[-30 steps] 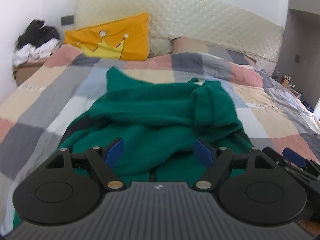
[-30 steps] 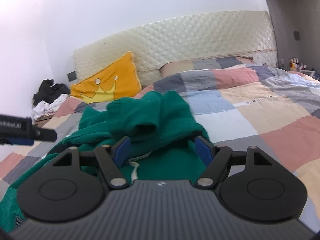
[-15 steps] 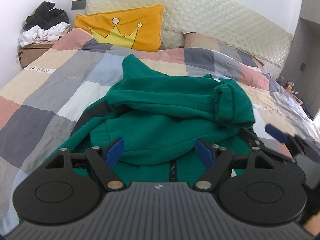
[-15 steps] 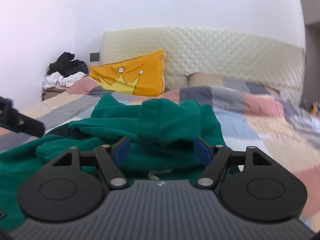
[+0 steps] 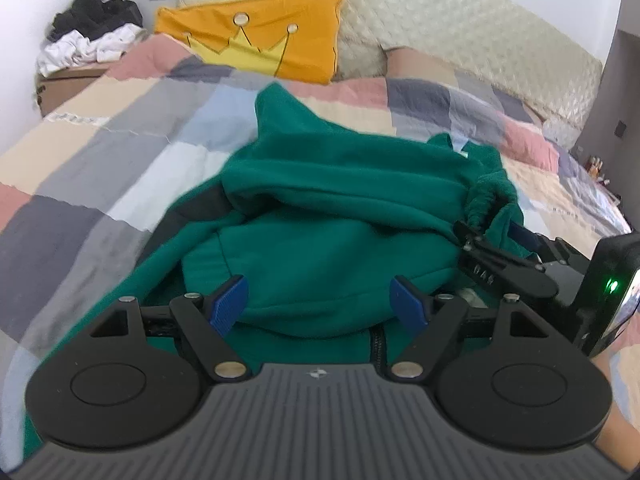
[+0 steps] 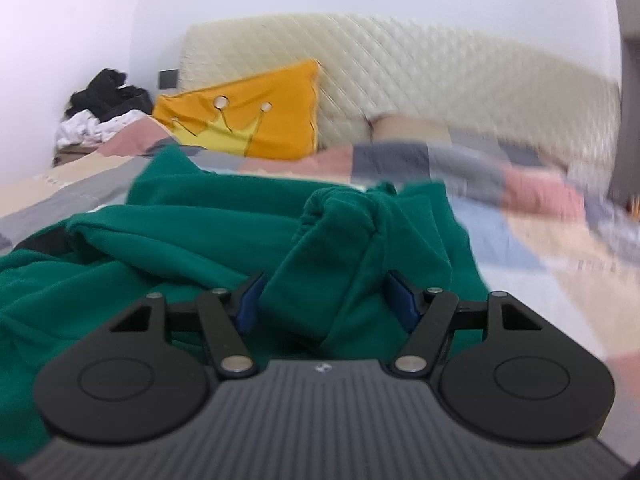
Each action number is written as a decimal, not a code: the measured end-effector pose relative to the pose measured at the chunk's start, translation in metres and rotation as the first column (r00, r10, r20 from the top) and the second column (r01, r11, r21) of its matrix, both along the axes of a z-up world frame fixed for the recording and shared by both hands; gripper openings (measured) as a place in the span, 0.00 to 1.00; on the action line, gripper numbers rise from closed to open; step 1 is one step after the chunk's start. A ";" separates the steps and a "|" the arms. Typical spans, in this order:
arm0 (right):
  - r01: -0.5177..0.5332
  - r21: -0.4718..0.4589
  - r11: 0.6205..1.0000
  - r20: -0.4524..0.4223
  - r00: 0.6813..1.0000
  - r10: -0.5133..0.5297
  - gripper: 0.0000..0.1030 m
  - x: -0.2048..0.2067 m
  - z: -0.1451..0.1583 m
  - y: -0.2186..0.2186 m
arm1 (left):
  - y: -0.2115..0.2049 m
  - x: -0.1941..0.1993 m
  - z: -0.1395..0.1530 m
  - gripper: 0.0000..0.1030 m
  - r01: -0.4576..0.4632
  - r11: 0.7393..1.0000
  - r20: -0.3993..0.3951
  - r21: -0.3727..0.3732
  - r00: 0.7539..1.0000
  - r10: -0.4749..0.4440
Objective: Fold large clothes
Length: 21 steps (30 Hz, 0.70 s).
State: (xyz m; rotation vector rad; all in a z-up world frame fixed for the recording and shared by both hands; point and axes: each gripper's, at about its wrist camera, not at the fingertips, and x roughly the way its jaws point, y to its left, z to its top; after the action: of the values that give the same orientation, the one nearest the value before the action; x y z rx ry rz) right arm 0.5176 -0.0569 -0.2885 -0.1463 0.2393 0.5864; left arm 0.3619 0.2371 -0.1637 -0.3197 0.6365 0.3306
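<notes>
A dark green fleece jacket (image 5: pixel 320 208) lies crumpled on the patchwork quilt (image 5: pixel 100 160), its zip toward me. My left gripper (image 5: pixel 319 306) hovers open just above the jacket's lower front, with nothing between its blue pads. My right gripper (image 6: pixel 325 300) is at the jacket's right side, and its jaws are closing. A folded sleeve (image 6: pixel 328 264) with a gathered cuff lies between its pads, and a small gap still shows at the right pad. The left wrist view shows the right gripper (image 5: pixel 494 234) reaching in around that cuff (image 5: pixel 484 196).
A yellow crown pillow (image 5: pixel 264 44) leans on the quilted cream headboard (image 5: pixel 460 28) at the far end. A heap of black and white clothes (image 5: pixel 92 36) sits on a box at the far left. Quilt stretches flat on both sides of the jacket.
Both grippers have come closer to the jacket. The right one swung leftward onto the sleeve and its jaws narrowed around it. The left one stayed open.
</notes>
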 end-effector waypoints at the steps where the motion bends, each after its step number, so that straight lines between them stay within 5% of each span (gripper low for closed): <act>1: 0.002 0.023 1.000 -0.016 1.000 -0.001 0.65 0.003 -0.001 -0.003 | 0.001 0.004 -0.005 0.79 0.003 1.000 -0.010 -0.002 1.000 -0.003; 13: 0.063 0.327 0.943 -0.091 0.995 -0.035 0.42 0.013 0.025 -0.045 | 0.023 0.005 -0.027 0.79 -0.024 0.991 -0.024 -0.133 0.999 0.021; 18: 0.167 0.413 0.895 -0.130 0.984 -0.123 0.32 0.021 0.032 -0.076 | 0.022 0.000 -0.024 0.79 -0.035 0.989 -0.019 -0.143 0.999 0.032; 21: 0.268 0.450 0.852 -0.224 0.957 -0.183 0.26 0.035 0.024 -0.095 | 0.020 -0.002 -0.023 0.79 -0.038 0.988 -0.016 -0.150 0.999 0.036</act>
State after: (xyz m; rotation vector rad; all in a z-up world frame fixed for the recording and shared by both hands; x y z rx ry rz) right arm 0.5522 -0.1523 -0.2647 0.4118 0.2697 0.4059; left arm 0.3602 0.2575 -0.1866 -0.4747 0.6712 0.3210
